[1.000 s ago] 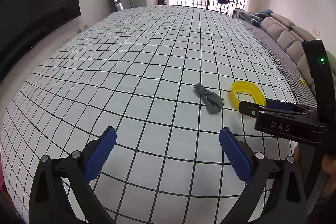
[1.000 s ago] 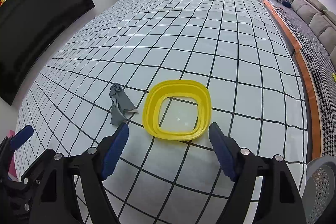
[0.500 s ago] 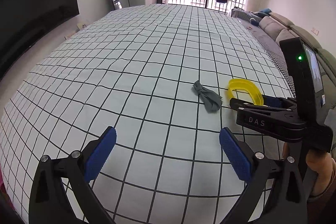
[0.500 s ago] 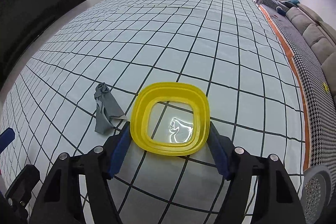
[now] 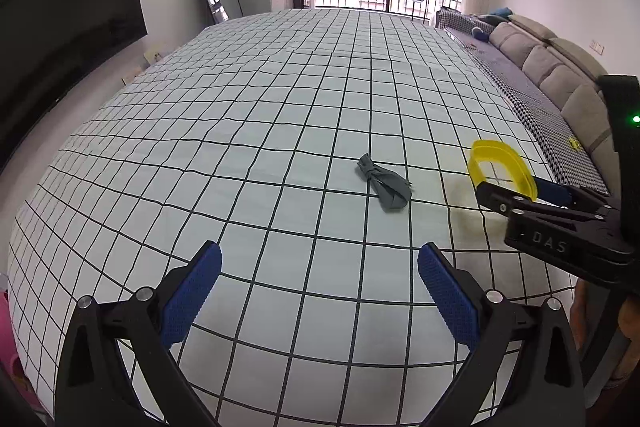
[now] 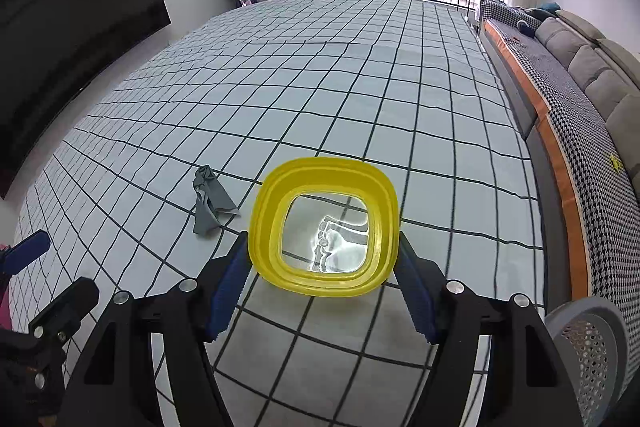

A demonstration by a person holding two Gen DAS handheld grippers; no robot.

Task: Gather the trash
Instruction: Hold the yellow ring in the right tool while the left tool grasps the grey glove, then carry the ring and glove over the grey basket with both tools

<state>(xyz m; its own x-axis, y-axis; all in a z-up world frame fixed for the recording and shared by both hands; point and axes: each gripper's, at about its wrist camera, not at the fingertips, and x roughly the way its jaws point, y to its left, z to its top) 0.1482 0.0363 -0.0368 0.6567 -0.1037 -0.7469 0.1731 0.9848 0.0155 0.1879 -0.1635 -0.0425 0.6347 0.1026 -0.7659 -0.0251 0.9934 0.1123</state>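
Note:
A yellow square container [image 6: 324, 227] with a clear bottom sits between the blue pads of my right gripper [image 6: 323, 263], which is shut on its sides and holds it tilted, just above the checked cloth. The container also shows in the left wrist view [image 5: 502, 169] at the right, held by the right gripper [image 5: 532, 195]. A crumpled grey scrap [image 5: 386, 183] lies on the cloth ahead of my left gripper [image 5: 320, 291], which is open and empty. The scrap also shows in the right wrist view [image 6: 210, 201], left of the container.
The white cloth with a black grid [image 5: 280, 107] covers a large surface. A grey sofa [image 5: 560, 67] runs along the right, a dark TV [image 5: 60, 27] on the left wall. A white mesh bin [image 6: 592, 339] stands at the lower right.
My right gripper has closed on the yellow container and lifted and tilted it off the cloth. The left gripper has stayed open and shifted only slightly.

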